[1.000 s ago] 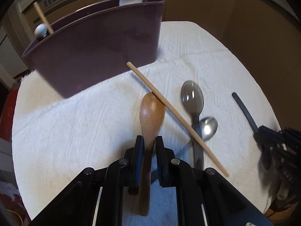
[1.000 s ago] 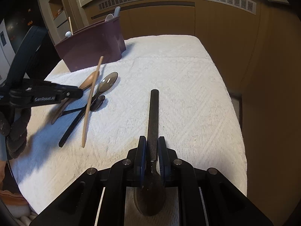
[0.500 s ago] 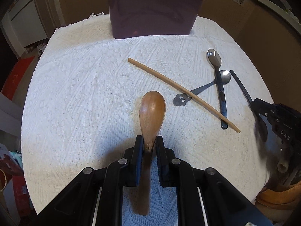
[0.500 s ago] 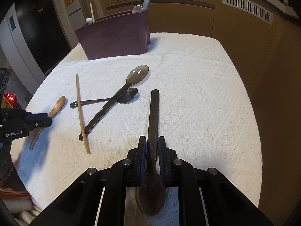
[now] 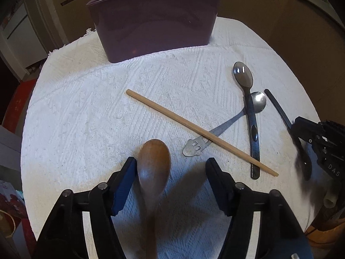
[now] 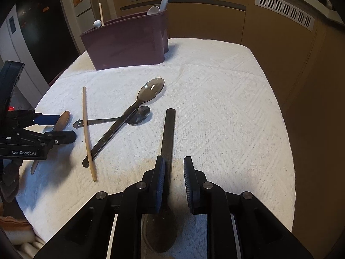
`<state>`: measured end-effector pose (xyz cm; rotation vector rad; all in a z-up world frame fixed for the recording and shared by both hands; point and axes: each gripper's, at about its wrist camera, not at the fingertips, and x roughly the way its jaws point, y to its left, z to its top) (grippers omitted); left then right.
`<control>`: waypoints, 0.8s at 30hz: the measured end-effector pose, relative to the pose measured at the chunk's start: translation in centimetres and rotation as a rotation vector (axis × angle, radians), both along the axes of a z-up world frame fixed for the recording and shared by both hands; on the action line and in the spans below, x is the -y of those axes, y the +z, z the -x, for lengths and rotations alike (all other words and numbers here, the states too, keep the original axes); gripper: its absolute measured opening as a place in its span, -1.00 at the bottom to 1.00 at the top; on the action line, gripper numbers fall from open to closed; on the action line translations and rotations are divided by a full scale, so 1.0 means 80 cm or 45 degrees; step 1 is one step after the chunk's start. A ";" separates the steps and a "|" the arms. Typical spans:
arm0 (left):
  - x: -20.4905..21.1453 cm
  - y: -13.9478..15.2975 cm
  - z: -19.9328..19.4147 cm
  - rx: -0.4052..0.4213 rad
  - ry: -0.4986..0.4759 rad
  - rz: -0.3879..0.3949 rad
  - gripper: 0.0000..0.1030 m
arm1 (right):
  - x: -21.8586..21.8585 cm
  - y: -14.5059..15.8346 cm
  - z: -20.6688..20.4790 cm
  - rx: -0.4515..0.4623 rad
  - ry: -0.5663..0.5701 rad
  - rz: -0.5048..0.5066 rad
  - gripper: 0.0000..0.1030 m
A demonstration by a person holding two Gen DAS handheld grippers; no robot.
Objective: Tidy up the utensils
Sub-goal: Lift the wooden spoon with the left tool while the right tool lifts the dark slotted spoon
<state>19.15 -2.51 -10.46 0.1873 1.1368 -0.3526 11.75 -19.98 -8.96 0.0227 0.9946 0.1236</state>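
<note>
My left gripper (image 5: 171, 165) is open; the wooden spoon (image 5: 153, 168) lies between its jaws on the white cloth, against the left finger. My right gripper (image 6: 174, 166) is open, with the black spoon (image 6: 168, 133) lying between its jaws, handle pointing away. The wooden spoon also shows in the right wrist view (image 6: 61, 119). A wooden chopstick (image 5: 200, 131), a dark plastic spoon (image 5: 250, 112) and a small metal spoon (image 5: 226, 127) lie crossed on the cloth. The purple utensil holder (image 5: 155, 21) stands at the back with several utensils in it.
The table is covered by a white textured cloth (image 5: 90, 112) whose edges drop off at left and right. Brown cabinets with vents (image 6: 215, 15) stand behind the table. A red object (image 5: 15, 105) is beyond the left edge.
Both grippers have opened and let go of their spoons, which now lie on the cloth. The left gripper has moved nearer to the purple holder.
</note>
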 end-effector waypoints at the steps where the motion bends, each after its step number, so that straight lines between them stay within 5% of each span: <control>1: -0.002 0.001 0.000 0.010 0.008 -0.001 -0.13 | -0.002 0.000 -0.002 -0.002 0.007 -0.007 -0.62; 6: -0.009 0.004 -0.008 0.025 0.025 0.003 -0.46 | -0.017 -0.006 -0.024 -0.027 0.028 0.004 -0.59; 13: -0.013 0.005 -0.002 0.063 0.022 0.016 -0.47 | -0.027 -0.007 -0.060 -0.093 0.060 0.081 -0.41; 15: -0.018 0.011 0.004 0.069 0.030 0.046 -0.47 | -0.032 -0.006 -0.064 -0.115 0.092 0.127 -0.52; 16: -0.022 0.014 0.007 0.072 0.033 0.063 -0.47 | -0.034 -0.005 -0.063 -0.121 0.103 0.150 -0.75; 24: -0.056 0.074 0.044 0.217 0.070 0.163 -0.47 | -0.030 0.034 -0.015 0.006 0.076 0.136 -0.76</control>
